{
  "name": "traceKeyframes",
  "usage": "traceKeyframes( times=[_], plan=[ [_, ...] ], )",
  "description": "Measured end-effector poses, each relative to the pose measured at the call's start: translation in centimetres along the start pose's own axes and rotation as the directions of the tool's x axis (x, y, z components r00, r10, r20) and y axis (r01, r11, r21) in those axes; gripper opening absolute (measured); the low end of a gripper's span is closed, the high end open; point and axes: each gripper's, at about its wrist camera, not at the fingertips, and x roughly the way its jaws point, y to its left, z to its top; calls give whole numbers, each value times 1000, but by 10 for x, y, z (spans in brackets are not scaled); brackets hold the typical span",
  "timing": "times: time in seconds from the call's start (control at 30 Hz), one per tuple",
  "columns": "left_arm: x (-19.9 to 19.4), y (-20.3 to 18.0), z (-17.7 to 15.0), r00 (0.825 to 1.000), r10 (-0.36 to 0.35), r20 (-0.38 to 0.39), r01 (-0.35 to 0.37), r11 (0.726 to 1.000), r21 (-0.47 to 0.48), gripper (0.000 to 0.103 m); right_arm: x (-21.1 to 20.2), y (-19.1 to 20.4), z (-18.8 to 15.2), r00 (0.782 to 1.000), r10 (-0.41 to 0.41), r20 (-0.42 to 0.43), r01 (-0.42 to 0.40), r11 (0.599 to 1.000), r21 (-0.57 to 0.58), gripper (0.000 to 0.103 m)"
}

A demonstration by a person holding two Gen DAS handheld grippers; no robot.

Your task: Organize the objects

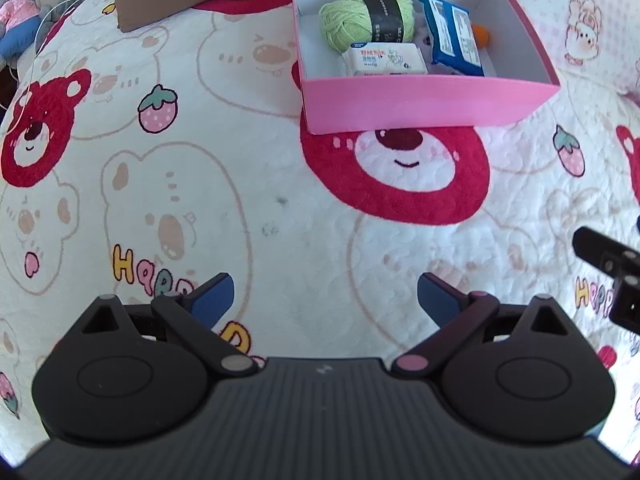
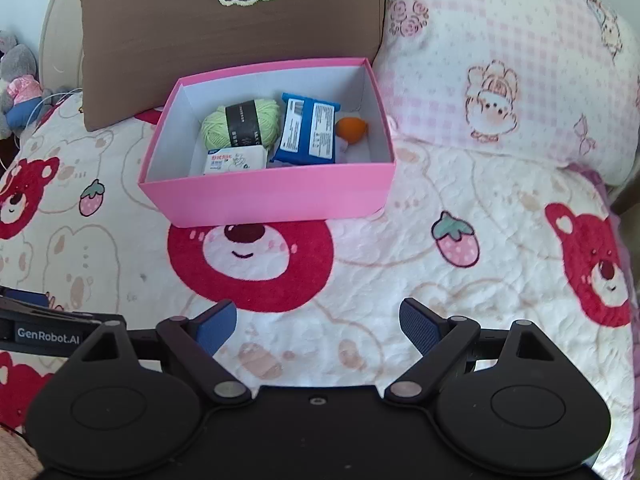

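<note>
A pink box [image 1: 424,106] [image 2: 272,196] stands on the bear-print bedspread, well ahead of both grippers. Inside lie a green yarn ball [image 1: 366,20] [image 2: 240,122], a blue packet [image 1: 450,36] [image 2: 308,130], a white tissue pack [image 1: 384,60] [image 2: 234,160] and a small orange item [image 1: 482,34] [image 2: 351,128]. My left gripper [image 1: 325,300] is open over bare bedspread, nothing between its blue pads. My right gripper [image 2: 318,324] is open too, also over bare bedspread. In the left wrist view the right gripper's side shows at the right edge [image 1: 612,276].
A brown cushion [image 2: 224,40] leans behind the box and a pink checked pillow [image 2: 500,72] lies at its right. Stuffed toys [image 2: 18,84] sit at the far left. The bedspread [image 2: 400,240] spreads flat around the box. The left gripper's body [image 2: 44,330] shows at left.
</note>
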Motion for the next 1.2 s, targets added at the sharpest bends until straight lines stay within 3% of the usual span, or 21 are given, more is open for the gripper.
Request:
traceKeyframes(
  times=[0.13,0.47,0.8,1.2],
  plan=[
    [-7,-6,1,1000,0,23,-1,999,40,100,-3,1,1,1000,-15,9,16,1000,-22,91],
    [-12,-18,-3,999,3,45,-8,994,113,99,9,-5,-2,997,19,-76,-18,1000,15,91],
    [-13,-14,-4,998,-57,8,56,997,51,99,6,-7,0,997,7,-75,-5,1000,26,91],
    [-15,-10,-6,999,2,47,-6,997,78,99,4,-13,3,996,-22,-89,23,1000,16,91]
  ],
)
